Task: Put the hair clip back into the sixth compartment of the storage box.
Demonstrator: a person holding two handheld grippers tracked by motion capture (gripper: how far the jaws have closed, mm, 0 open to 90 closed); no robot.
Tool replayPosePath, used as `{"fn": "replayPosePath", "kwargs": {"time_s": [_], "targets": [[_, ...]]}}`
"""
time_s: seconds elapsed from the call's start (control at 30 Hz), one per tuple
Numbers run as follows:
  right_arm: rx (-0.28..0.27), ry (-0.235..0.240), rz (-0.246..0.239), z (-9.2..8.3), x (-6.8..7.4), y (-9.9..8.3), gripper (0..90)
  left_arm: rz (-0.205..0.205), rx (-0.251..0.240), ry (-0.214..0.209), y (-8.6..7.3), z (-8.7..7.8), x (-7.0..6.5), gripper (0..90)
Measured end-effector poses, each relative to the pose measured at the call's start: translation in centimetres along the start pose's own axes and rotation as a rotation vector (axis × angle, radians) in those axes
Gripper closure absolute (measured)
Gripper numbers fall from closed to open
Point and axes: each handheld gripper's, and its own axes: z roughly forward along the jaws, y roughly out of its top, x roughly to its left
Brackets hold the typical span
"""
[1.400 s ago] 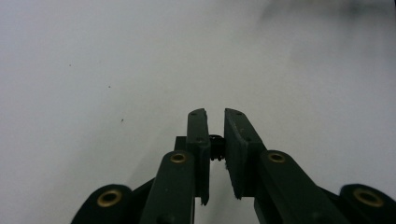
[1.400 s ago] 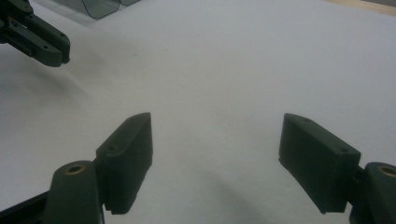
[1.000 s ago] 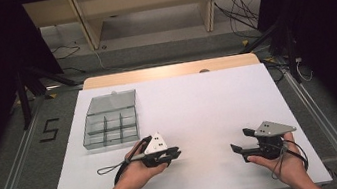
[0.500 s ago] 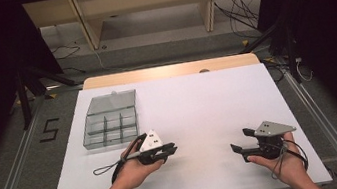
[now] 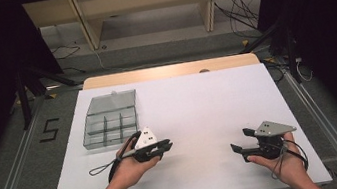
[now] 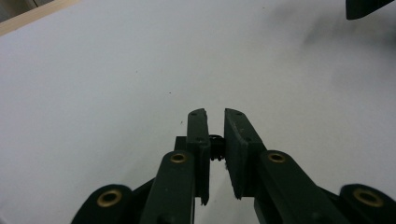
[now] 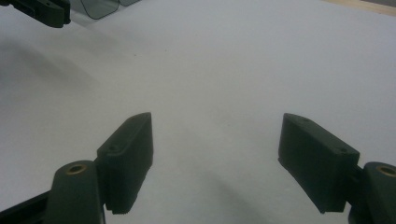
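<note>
**Two hand-held grippers over a white counter, nothing held**

Left hand-held gripper [image 5: 164, 147] held low over the near left part of the white counter [image 5: 198, 105], tips pointing to the right. In the left gripper view [image 6: 215, 113], jaws almost together, with just a thin gap between them and nothing in it. Left hand [image 5: 129, 166] wrapped around its body, with a thin black cable [image 5: 101, 169] looping out to the left on the counter.

Right hand-held gripper [image 5: 242, 139] held over the near right part of the counter, tips pointing left toward the other one. In the right gripper view [image 7: 217, 135], jaws wide apart with bare white counter between them. Right hand [image 5: 281, 168] under it, grey three-cornered plate [image 5: 272, 128] on top. Well apart from the left one.

Clear grey box [image 5: 109, 119] with little compartments lying on the far left part of the counter, lid open and lying flat behind it. Just beyond the left hand-held gripper, not touching it. Hard to tell what is inside the compartments. Corner of the box [image 7: 102, 7] at the top of the right gripper view, beside the tip of the left hand-held gripper [image 7: 46, 11].
</note>
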Motion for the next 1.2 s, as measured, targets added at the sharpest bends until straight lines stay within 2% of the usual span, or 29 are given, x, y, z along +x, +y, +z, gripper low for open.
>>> {"fn": "replayPosePath", "kwargs": {"time_s": [1.2], "targets": [[0.0, 0.0, 0.001, 0.0, 0.0, 0.0, 27.2, -0.05, -0.021, 0.075, -0.2, -1.6, 1.8, 79.9]]}}
